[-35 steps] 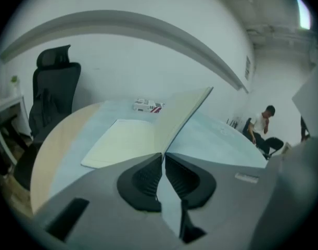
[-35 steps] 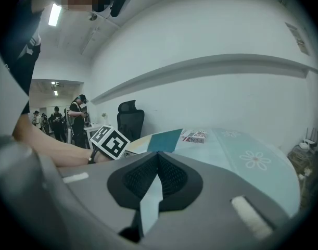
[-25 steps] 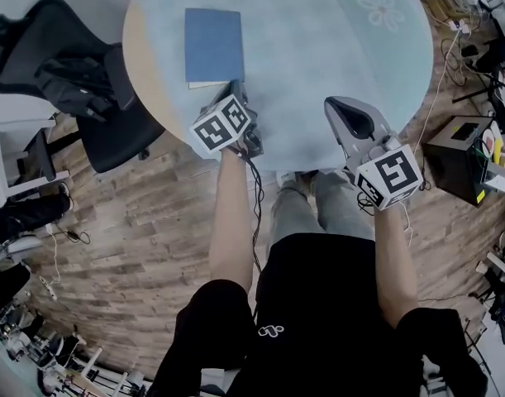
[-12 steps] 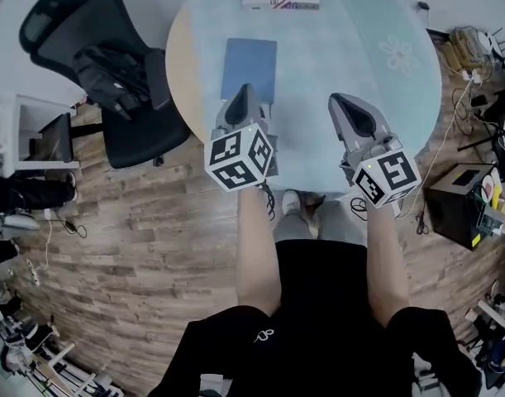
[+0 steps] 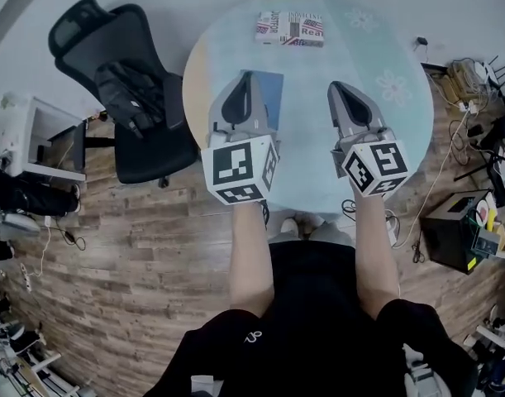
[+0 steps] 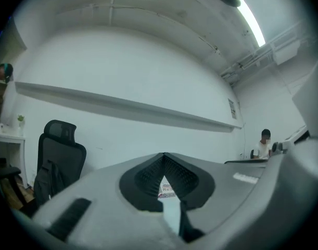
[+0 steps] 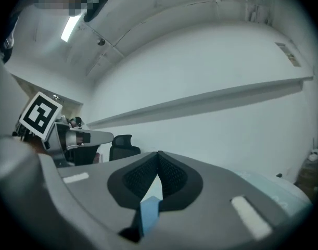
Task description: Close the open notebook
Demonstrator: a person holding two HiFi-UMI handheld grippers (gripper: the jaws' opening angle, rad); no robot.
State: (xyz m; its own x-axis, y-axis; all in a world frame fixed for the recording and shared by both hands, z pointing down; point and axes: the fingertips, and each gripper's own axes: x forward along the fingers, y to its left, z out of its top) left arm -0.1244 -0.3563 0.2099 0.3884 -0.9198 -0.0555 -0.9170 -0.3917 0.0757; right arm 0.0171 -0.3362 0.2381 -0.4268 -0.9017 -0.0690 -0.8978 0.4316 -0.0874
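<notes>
The notebook (image 5: 273, 98) lies closed and flat on the round bench (image 5: 310, 143), plain blue cover up, partly hidden behind the left claw (image 5: 245, 77). Left claw and right claw (image 5: 338, 87): tips pressed together, nothing pinched.

The notebook (image 5: 273, 98) has a plain mid-blue cover. The table (image 5: 310, 155) under it is pale blue-green, printed with faint white flowers (image 5: 393, 87), and shows a tan strip along its left rim. At the far edge lies a box (image 5: 290, 28) printed in red, white and dark blue, with stripes like a flag. The left gripper (image 5: 246, 74) and right gripper (image 5: 335, 85) are light grey; their pads (image 6: 148, 176) are black with a fine dotted texture. Each marker cube (image 5: 238, 170) is white with black square patterns. The chair (image 5: 153, 151) is black. The floor (image 5: 111, 263) is brown wood planking with darker grain. The person's clothes (image 5: 318, 321) are black.
</notes>
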